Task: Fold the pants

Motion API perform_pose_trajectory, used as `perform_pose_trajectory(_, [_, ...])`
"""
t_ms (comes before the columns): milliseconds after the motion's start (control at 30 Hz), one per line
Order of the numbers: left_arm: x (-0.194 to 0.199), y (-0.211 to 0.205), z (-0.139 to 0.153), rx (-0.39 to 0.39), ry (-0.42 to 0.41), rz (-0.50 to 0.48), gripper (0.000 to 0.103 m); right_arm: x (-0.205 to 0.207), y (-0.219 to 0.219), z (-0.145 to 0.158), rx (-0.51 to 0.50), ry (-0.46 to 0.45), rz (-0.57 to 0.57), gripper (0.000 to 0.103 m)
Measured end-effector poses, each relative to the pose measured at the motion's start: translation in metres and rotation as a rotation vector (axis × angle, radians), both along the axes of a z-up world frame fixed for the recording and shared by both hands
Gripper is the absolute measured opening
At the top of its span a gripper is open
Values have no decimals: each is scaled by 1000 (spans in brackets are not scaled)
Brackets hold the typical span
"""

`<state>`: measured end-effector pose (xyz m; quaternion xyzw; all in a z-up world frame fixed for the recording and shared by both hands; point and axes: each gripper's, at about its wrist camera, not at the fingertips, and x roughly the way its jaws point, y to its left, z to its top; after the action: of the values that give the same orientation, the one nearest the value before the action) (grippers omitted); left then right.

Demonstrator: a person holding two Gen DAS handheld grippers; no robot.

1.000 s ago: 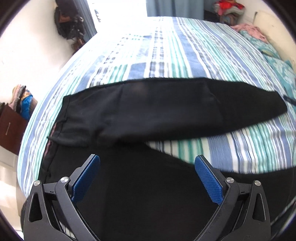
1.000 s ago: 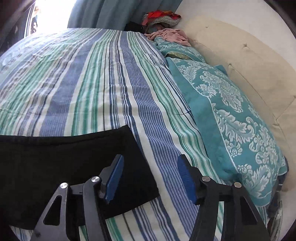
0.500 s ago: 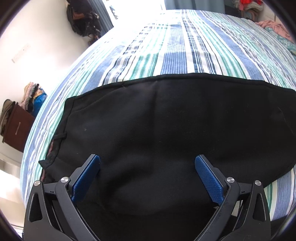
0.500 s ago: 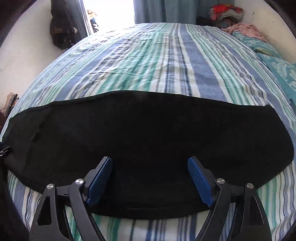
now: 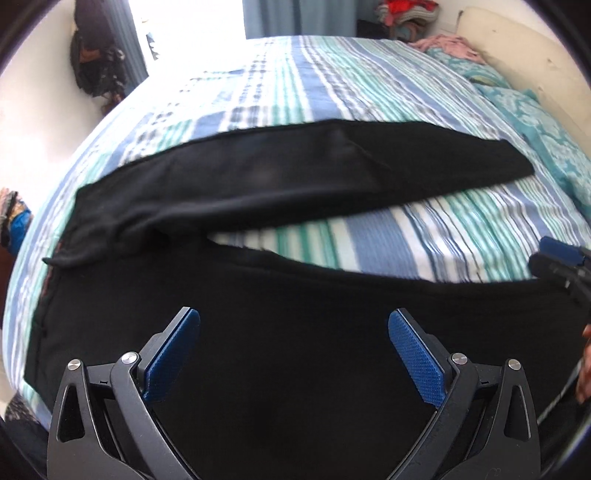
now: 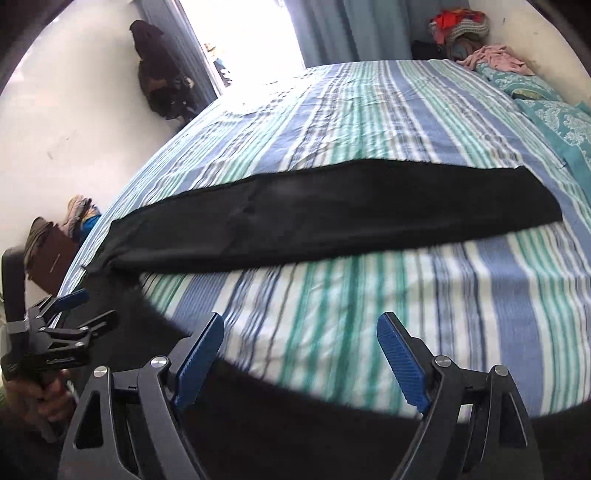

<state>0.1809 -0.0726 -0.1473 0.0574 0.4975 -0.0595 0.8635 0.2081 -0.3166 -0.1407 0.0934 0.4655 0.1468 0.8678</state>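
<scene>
While the black pants (image 5: 295,177) lie legs-apart across the striped bed (image 6: 406,110), long axis crosswise, the near leg sits directly under both grippers; left gripper (image 5: 293,354) and right gripper (image 6: 299,354) gape empty.

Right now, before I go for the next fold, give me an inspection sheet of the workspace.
Surface: striped bedsheet, lightly wrinkled, bare between the two legs.
Job's things: black pants spread flat, legs splayed in a V; far leg lies across the bed, near leg under both grippers.
Clutter: teal pillows and pink cloth by the headboard.
Grippers: left gripper open above the near leg, nothing between the jaws; right gripper open over the sheet, nothing between them.
Cables: nothing seen.
Surroundings: dark bag hanging on the wall, clothes pile in the far corner, bright window.
</scene>
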Motion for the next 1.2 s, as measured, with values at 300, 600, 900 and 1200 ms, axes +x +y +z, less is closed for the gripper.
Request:
perform_pose_trajectory(300, [-28, -8, -30, 94, 57, -2, 103, -111, -42, -51, -229, 148, -167, 86])
perform_pose_trajectory(600, [-29, 84, -12, 84, 59, 266, 102, -153, -162, -35, -188, 150, -678, 88])
perform_pose_trajectory(900, [-22, 145, -19, 134, 87, 439, 102, -132, -41, -1, -124, -6, -318, 88])
perform_pose_trajectory(1200, [-13, 172, 0, 20, 43, 484, 102, -137, 31, -13, -150, -36, -74, 88])
